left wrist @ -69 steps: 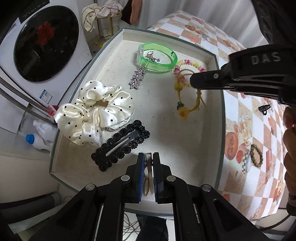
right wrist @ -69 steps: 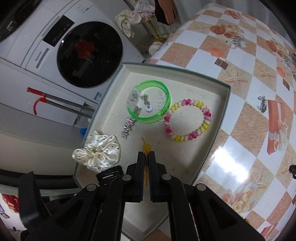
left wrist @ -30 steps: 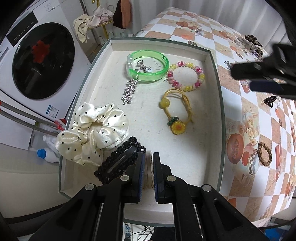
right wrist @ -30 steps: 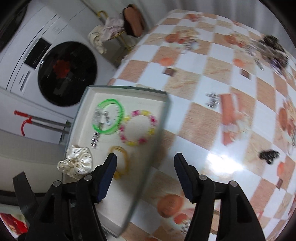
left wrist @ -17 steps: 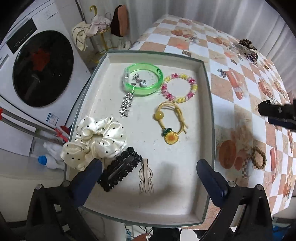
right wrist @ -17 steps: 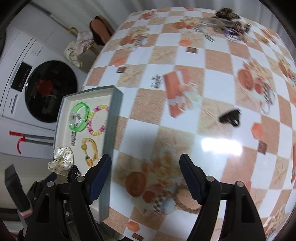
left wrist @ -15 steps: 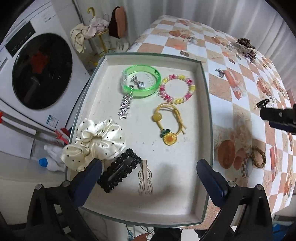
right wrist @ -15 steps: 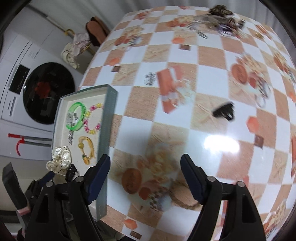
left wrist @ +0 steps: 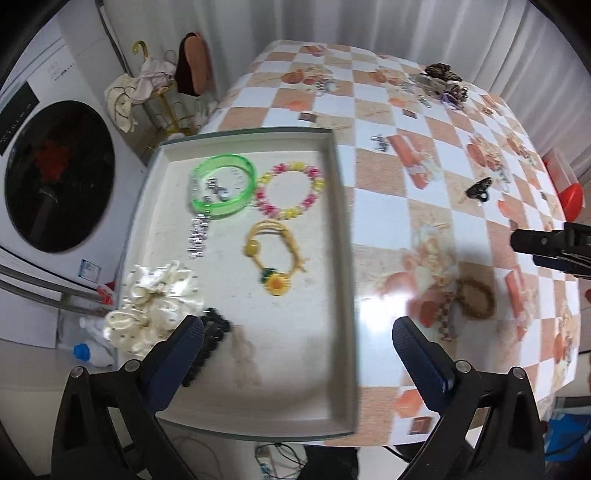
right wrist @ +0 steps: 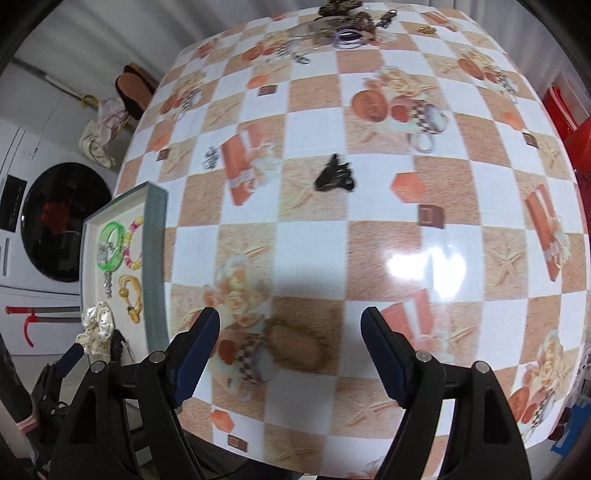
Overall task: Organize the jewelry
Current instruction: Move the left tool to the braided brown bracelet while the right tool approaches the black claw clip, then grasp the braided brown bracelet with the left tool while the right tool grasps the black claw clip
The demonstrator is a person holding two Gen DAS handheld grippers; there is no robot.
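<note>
A grey tray (left wrist: pixel 347 229) holds a green bangle (left wrist: pixel 223 188), a pink-yellow bead bracelet (left wrist: pixel 290 190), a yellow sunflower cord bracelet (left wrist: pixel 275 258), a dotted cream scrunchie (left wrist: pixel 157 299), a black clip (left wrist: pixel 208 343) and a beige clip (left wrist: pixel 245 354). My left gripper (left wrist: pixel 295 354) is open and empty over the tray's near right part. My right gripper (right wrist: pixel 290 349) is open and empty, just above a brown braided bracelet (right wrist: pixel 295 347) on the checkered table; that bracelet also shows in the left wrist view (left wrist: pixel 474 297). A black claw clip (right wrist: pixel 334 175) lies further out.
A pile of loose jewelry (right wrist: pixel 343 26) sits at the table's far edge, and a small silver charm (right wrist: pixel 211 157) lies near the tray. A washing machine (left wrist: pixel 55 177) stands left of the tray. The tray (right wrist: pixel 157 258) lies at the table's left edge.
Both grippers opened and let go of their pieces in the tray. The right gripper swung out over the table to the brown bracelet. The left gripper shifted right.
</note>
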